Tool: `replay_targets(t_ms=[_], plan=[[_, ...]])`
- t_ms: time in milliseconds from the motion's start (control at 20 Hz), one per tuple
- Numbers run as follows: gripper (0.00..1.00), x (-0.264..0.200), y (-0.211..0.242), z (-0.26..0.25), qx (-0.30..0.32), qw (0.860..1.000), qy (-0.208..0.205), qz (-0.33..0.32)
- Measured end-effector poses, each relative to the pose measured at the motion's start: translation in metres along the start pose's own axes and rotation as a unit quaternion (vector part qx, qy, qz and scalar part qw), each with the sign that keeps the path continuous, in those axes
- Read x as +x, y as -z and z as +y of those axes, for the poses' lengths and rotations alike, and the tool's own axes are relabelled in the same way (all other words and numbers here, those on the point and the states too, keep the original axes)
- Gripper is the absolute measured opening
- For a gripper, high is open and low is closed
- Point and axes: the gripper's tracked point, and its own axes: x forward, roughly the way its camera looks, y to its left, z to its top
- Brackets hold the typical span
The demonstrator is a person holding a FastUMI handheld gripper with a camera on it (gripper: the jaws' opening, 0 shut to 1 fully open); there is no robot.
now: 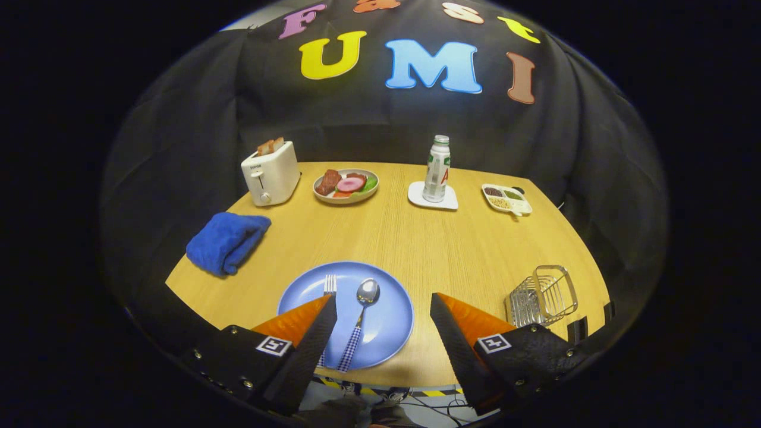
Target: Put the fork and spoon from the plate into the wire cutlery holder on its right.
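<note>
A blue plate [386, 324] lies at the near edge of the wooden table, just ahead of my fingers. On it rests a spoon [360, 321] with a checked handle, bowl pointing away from me. Beside it on the left lies a fork [329, 285], whose handle is hidden behind my left finger. The wire cutlery holder [544, 296] stands on the table to the right of the plate, beyond my right finger. My gripper [383, 309] hovers open above the plate's near side, with the spoon between the fingers and nothing held.
A folded blue cloth [227, 241] lies to the left. At the back stand a white toaster [270, 173], a plate of food [346, 185], a bottle [437, 169] on a white coaster, and a small divided dish [506, 198]. Bare wood spans the middle.
</note>
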Motion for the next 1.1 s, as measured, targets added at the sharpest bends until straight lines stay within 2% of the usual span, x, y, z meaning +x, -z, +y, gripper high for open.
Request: replay_targets(t_ms=[650, 750, 900, 1050, 1100], plan=[[0.98, 0.035, 0.054, 0.013, -0.003, 0.993, 0.012, 0.116], [0.95, 0.04, 0.062, 0.015, -0.005, 0.991, 0.009, 0.137], [0.78, 0.046, 0.069, 0.016, -0.01, 0.986, 0.009, 0.165], [0.77, 0.049, 0.077, 0.022, -0.02, 0.98, 0.0, 0.196], [0.62, 0.05, 0.081, 0.023, -0.024, 0.977, -0.001, 0.211]])
